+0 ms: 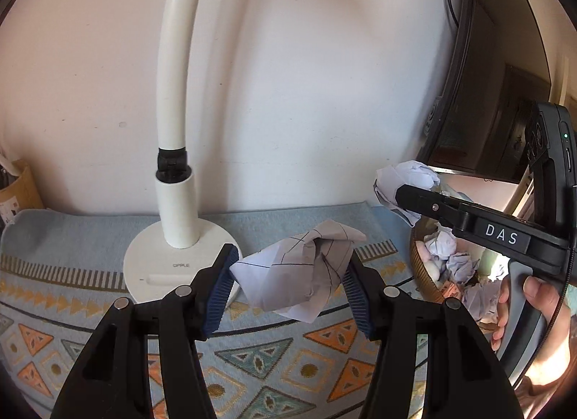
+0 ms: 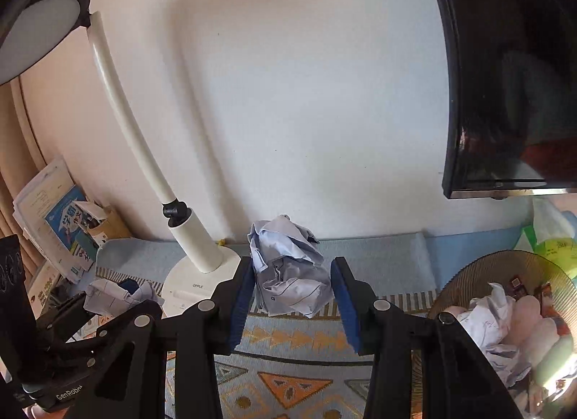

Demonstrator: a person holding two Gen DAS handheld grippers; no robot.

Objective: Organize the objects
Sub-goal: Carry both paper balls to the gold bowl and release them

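Each hand-held gripper [image 1: 288,278] [image 2: 294,296] clamps crumpled paper [image 1: 306,267] [image 2: 290,271]; basket [image 2: 468,274] holds paper wads [image 2: 487,314].

Plain pale wall [image 2: 288,94]; patterned cloth [image 1: 252,357] covers worktop; white desk lamp [image 1: 173,130]; dark screen [image 2: 512,76] at right.

Left gripper [image 1: 290,274] clamps a crumpled lined paper [image 1: 303,271] between its blue pads [image 1: 221,289], held above the patterned mat [image 1: 252,357] just right of the white lamp base [image 1: 162,267]. Further right of the lamp, the right gripper [image 1: 400,199] grips a crumpled paper ball [image 1: 404,181] above the rim of a brown basket [image 1: 420,271] with more paper wads inside. A hand [image 1: 533,303] holds that gripper's handle; a dark monitor [image 1: 479,94] hangs above the basket.
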